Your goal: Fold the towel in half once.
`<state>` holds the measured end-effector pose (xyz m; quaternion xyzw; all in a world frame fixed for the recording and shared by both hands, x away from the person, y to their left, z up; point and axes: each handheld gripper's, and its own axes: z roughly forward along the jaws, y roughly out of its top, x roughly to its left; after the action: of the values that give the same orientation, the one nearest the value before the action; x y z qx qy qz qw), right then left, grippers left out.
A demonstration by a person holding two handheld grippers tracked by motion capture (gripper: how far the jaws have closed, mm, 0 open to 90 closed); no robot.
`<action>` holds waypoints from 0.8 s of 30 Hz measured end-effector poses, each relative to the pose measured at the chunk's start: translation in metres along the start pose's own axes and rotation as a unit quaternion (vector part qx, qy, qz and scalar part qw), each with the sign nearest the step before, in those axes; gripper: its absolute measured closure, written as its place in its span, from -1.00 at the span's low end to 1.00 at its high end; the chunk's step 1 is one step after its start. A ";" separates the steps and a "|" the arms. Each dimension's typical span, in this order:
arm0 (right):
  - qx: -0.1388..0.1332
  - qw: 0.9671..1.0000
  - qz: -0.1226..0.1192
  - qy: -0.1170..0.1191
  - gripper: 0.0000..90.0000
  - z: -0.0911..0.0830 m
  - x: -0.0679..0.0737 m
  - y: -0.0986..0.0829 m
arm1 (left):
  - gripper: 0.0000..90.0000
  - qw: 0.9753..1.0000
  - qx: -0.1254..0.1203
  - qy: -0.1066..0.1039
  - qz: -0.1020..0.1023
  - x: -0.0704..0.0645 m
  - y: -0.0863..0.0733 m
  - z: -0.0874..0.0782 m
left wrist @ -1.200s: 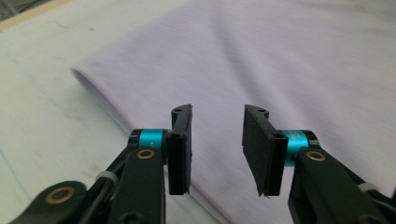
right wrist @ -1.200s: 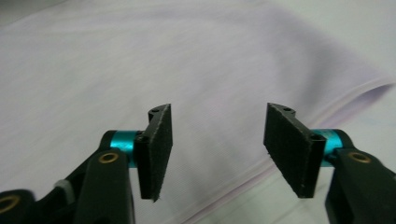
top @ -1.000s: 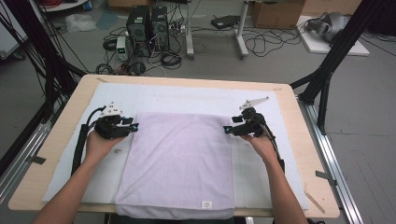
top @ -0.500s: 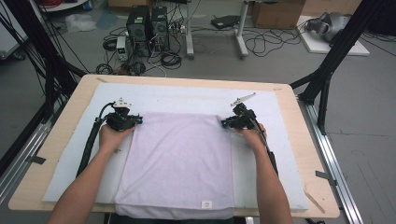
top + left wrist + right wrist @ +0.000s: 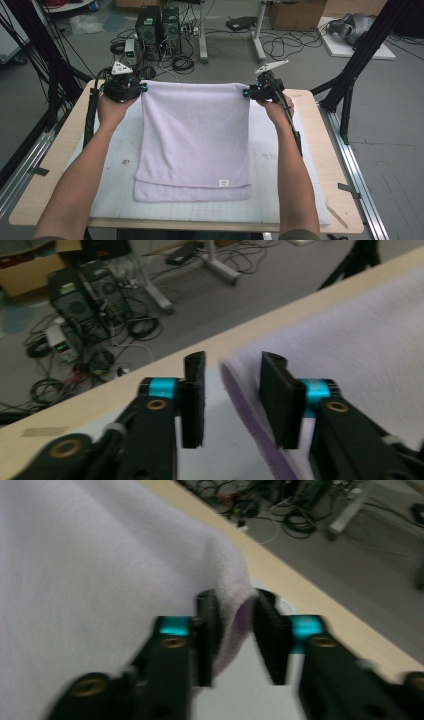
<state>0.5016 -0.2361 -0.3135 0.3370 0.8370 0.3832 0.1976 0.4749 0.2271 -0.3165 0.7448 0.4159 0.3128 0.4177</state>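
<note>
Folding the towel (image 5: 195, 135), far edge at the table's back rim.
Near end lies doubled, label up, on the white mat (image 5: 115, 195). Farther off, the left gripper (image 5: 142, 89) stands with jaws apart, the corner loose between them; the right gripper (image 5: 246, 93) looks half-closed around its corner, not clamped. Smoothing or another fold seems left. Beyond the table (image 5: 60, 165), computers (image 5: 157, 27) and cables, nothing blocking.

High cam overhead; gripper cams close, share towel (image 5: 195, 135).
</note>
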 end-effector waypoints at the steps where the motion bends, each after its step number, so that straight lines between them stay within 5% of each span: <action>1: 0.006 1.000 0.009 0.007 0.27 0.002 -0.003 -0.001 | 0.37 1.000 -0.002 -0.002 -0.003 0.001 0.000 0.000; 5: 0.035 0.999 0.017 0.013 0.12 0.010 -0.001 -0.020 | 0.24 1.000 0.021 -0.021 -0.008 0.004 -0.016 0.000; 11: 0.046 0.998 0.007 0.033 -0.01 0.008 0.019 -0.054 | 0.17 0.997 0.041 -0.067 -0.025 -0.005 -0.062 -0.006; 14: 0.083 0.994 0.026 0.071 -0.11 0.008 0.027 -0.061 | 0.17 0.995 0.047 -0.084 -0.016 -0.017 -0.083 -0.012; 17: 0.044 0.997 -0.009 0.061 -0.04 -0.002 0.048 -0.074 | 0.17 0.993 0.054 -0.102 -0.002 -0.026 -0.098 -0.022; 24: 0.017 0.995 -0.016 0.097 0.05 -0.020 0.080 -0.109 | 0.24 0.989 0.047 -0.141 0.023 -0.047 -0.127 -0.056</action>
<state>0.3887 -0.2413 -0.3910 0.2880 0.8640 0.3964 0.1159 0.3619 0.2444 -0.4083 0.8094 0.3504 0.1944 0.4292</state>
